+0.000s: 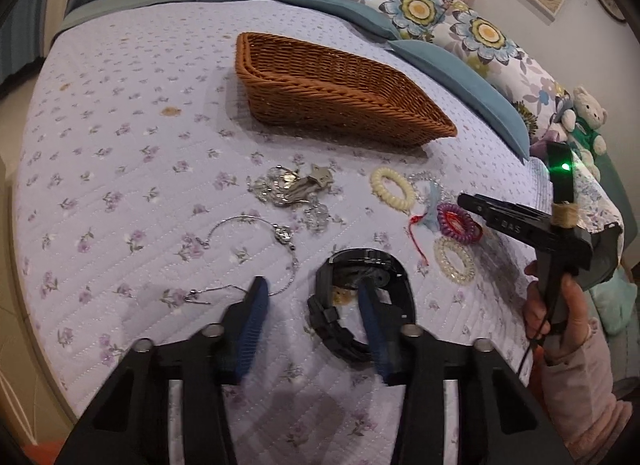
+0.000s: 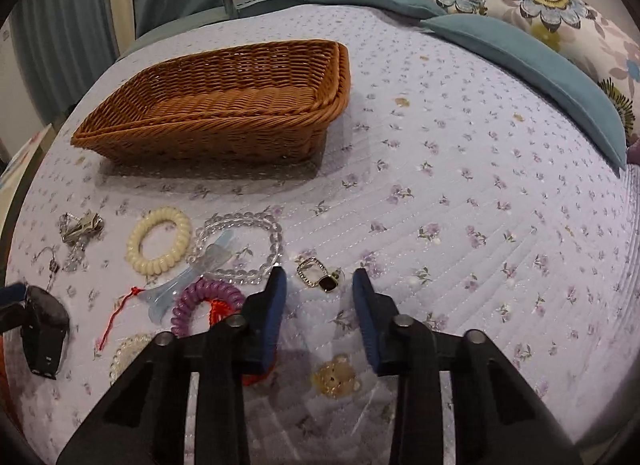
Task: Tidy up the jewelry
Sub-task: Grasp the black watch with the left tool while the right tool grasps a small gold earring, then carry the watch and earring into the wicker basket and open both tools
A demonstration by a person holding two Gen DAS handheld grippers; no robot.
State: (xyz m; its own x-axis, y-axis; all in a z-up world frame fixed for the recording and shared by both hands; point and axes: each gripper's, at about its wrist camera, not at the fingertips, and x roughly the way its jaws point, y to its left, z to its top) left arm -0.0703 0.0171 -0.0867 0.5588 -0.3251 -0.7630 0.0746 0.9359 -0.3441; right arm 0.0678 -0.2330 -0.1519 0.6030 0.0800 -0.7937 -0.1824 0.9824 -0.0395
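A brown wicker basket (image 1: 320, 85) (image 2: 224, 105) stands empty on the lilac floral bedspread. In the left wrist view my left gripper (image 1: 312, 289) is open; its right finger lies inside the loop of a black watch (image 1: 360, 297), and a thin silver necklace (image 1: 256, 249) lies by its left finger. In the right wrist view my right gripper (image 2: 318, 275) is open over a gold earring with a dark stone (image 2: 320, 277). Cream (image 2: 159, 240), purple (image 2: 204, 301) and clear (image 1: 454, 261) coil hair ties, a clear bead bracelet (image 2: 240, 245) and a silver cluster (image 1: 288, 185) lie nearby.
A small bear charm (image 2: 336, 379) lies between my right gripper's arms. A red string with a pale blue tassel (image 2: 168, 293) lies left of it. Blue and floral pillows (image 2: 540, 65) line the far right edge. Plush toys (image 1: 584, 117) sit at the bed's corner.
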